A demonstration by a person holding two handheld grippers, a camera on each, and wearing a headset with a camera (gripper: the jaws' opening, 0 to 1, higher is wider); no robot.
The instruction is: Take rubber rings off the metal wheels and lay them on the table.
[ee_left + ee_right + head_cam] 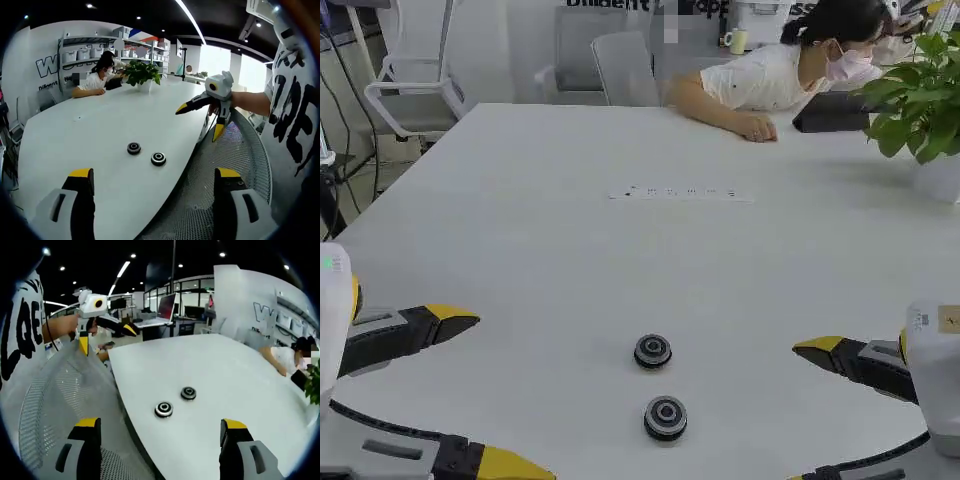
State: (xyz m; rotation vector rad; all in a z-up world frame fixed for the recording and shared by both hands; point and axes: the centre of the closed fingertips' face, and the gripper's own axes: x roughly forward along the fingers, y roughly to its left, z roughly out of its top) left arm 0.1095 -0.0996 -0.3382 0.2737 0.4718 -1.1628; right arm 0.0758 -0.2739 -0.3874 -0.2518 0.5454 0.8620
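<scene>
A white tabletop (620,250) is seen in an office. A far wheel (653,351) and a near wheel (665,418) are laid close together at 6 o'clock. The left claw (485,392) at 8 o'clock and the right claw (810,412) at 4 o'clock are held released, apart from both.

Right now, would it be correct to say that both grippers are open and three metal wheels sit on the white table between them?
Not quite: there are two metal wheels, not three. The head view shows the near wheel and the far wheel on the white table, between the open left gripper and the open right gripper.
</scene>
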